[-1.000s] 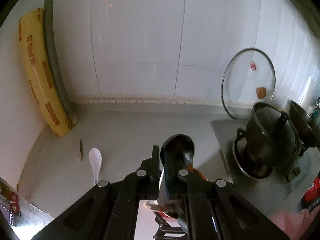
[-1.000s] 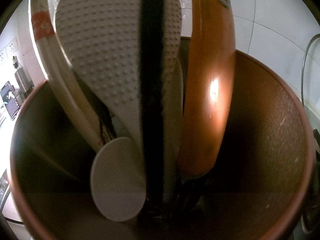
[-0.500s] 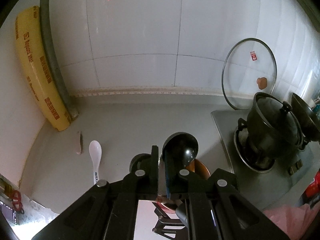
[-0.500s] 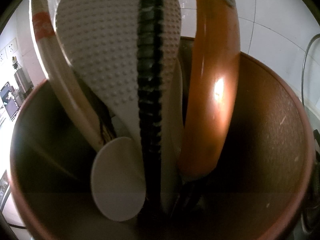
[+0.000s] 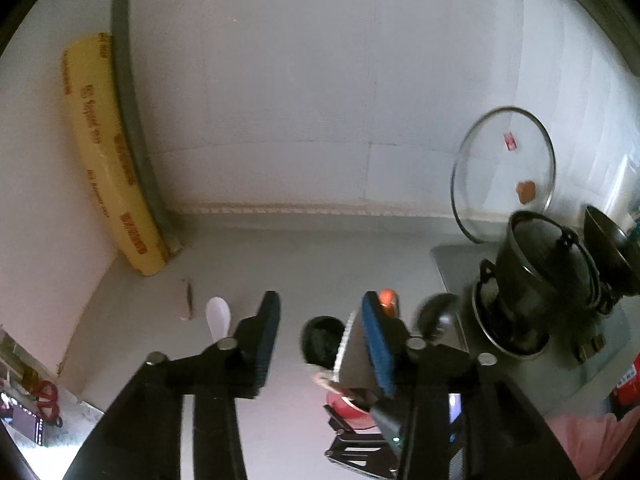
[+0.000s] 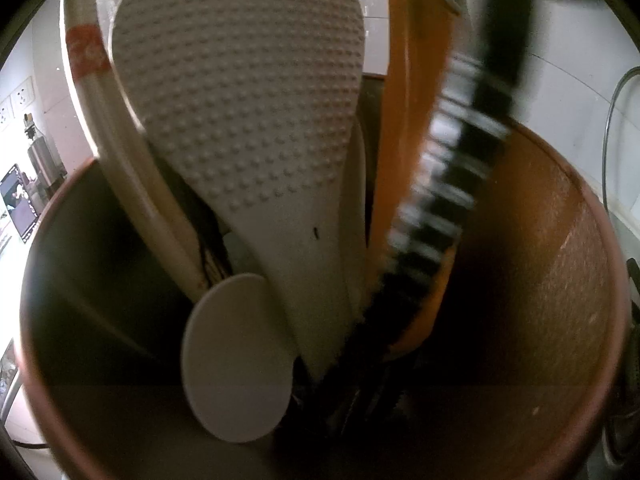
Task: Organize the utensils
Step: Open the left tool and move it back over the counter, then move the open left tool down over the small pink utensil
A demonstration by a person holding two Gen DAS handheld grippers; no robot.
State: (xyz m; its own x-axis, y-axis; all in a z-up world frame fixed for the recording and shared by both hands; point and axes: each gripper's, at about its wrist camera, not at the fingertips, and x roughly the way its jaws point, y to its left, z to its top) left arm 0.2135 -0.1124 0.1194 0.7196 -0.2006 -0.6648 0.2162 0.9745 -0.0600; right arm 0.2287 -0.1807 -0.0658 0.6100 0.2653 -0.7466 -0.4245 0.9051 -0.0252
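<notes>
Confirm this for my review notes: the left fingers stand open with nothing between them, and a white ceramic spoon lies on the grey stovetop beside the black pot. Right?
Not quite. The left wrist view shows the white ceramic spoon lying on the grey countertop, far left of the black pot, not on the stovetop. The left fingers do stand open and empty, having just opened.

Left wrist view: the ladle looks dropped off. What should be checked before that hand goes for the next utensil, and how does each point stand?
1. Left gripper released: ok. Its fingers have just been opening and nothing is clamped between them.
2. Black ladle handle inside the holder: ok. It leans beside the orange utensil.
3. Ladle at rest: cannot tell. The handle is blurred.
4. Next target in view: ok. The white spoon lies on the counter, with nothing on top of it.
5. Room left in the holder: ok. The right side is free.
6. Right gripper's hold on the holder: cannot tell. Its fingers do not show in the right wrist view.
</notes>
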